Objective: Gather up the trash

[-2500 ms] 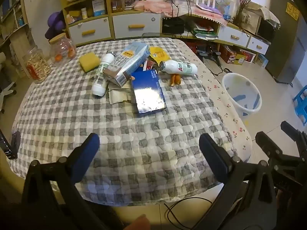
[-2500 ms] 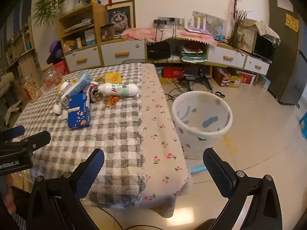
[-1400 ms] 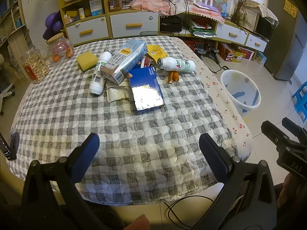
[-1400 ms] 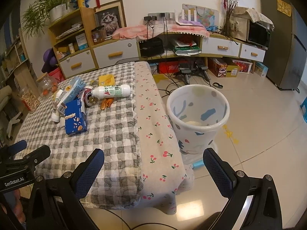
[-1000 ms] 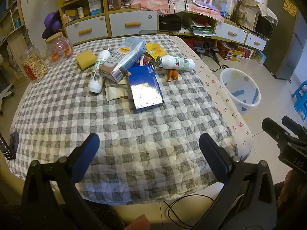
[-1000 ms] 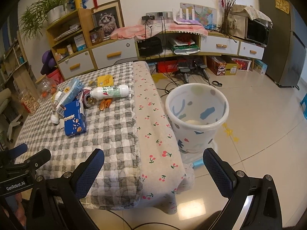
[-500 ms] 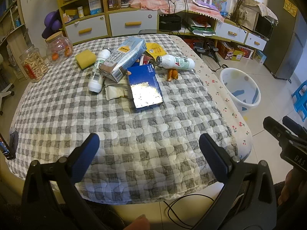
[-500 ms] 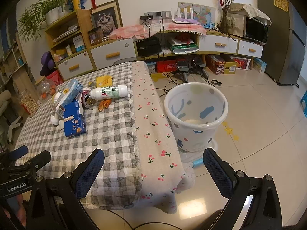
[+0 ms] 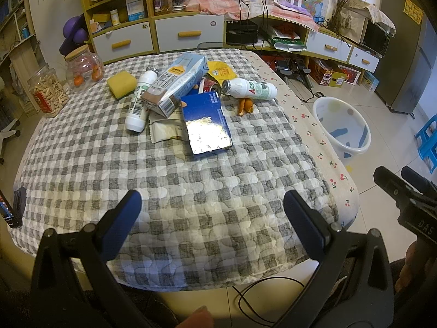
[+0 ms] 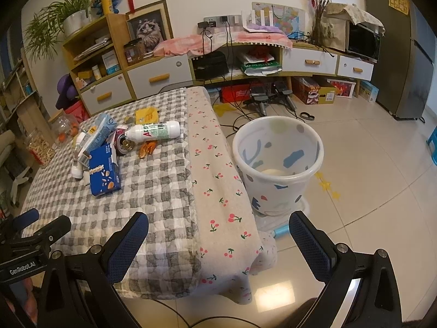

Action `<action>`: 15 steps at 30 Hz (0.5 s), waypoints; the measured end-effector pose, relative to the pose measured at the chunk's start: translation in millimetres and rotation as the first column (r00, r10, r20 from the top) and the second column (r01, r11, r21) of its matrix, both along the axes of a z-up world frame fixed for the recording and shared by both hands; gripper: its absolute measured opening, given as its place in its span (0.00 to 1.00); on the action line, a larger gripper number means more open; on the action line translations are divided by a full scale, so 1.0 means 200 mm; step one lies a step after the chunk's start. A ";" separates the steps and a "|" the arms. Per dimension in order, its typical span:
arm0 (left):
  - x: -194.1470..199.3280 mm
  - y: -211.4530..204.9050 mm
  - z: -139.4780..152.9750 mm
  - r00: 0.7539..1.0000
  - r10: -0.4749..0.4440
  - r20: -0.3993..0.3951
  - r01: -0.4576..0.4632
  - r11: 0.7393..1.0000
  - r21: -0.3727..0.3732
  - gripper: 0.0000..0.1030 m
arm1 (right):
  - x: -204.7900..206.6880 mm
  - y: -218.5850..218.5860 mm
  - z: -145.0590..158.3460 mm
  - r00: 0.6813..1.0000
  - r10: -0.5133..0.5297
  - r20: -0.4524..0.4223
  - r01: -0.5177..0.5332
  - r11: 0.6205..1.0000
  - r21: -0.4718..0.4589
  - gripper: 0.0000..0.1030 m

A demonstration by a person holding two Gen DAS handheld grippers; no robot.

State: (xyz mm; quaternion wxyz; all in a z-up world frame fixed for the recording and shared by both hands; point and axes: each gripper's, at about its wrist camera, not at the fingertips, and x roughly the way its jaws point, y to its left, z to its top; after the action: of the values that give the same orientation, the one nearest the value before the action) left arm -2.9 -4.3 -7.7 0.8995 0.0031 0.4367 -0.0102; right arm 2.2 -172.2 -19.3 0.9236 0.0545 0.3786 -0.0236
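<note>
Both claws hover level at the near edge of the counter (image 9: 82,164), pointing forward, each spread wide and holding nothing. The left claw (image 9: 213,210) faces the grey checked cover, its blue-padded fingers (image 9: 123,224) above the near hem, well apart from the trash. The right claw (image 10: 218,235) sits off the counter's right corner, its left finger over the cherry-print strip, its right finger over the floor tiles, aimed toward the bin (image 10: 278,164). In the left view the right claw's black body shows at the far right edge with part of a hand beneath it; in the right view the left claw's body shows at the lower left.

The trash lies clustered on the far half of the counter. A blue box (image 9: 206,123) lies flat nearest the claws, partly over a pale wrapper (image 9: 164,131). Behind it a light blue carton (image 9: 177,82) leans across a white bottle (image 9: 139,101). A second white bottle (image 9: 250,90) lies on its side to the right, with orange peel (image 9: 244,106) just beside it and a can (image 10: 123,142) at its cap end. A yellow packet (image 9: 221,71) lies behind, a yellow sponge (image 9: 121,83) to the left.

The bin stands upright on the floor just right of the counter, with something pale at its bottom.
</note>
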 end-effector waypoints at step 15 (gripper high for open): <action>0.01 0.01 0.01 1.000 0.005 -0.011 -0.006 1.000 -0.018 1.00 | 0.00 0.00 -0.01 1.000 -0.002 -0.007 0.002 1.000 0.003 1.00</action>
State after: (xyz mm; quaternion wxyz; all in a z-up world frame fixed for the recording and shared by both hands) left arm -1.5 -1.3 -5.9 0.8971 -0.0060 0.4416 -0.0116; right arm 3.2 -173.0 -20.7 0.9223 0.0562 0.3817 -0.0243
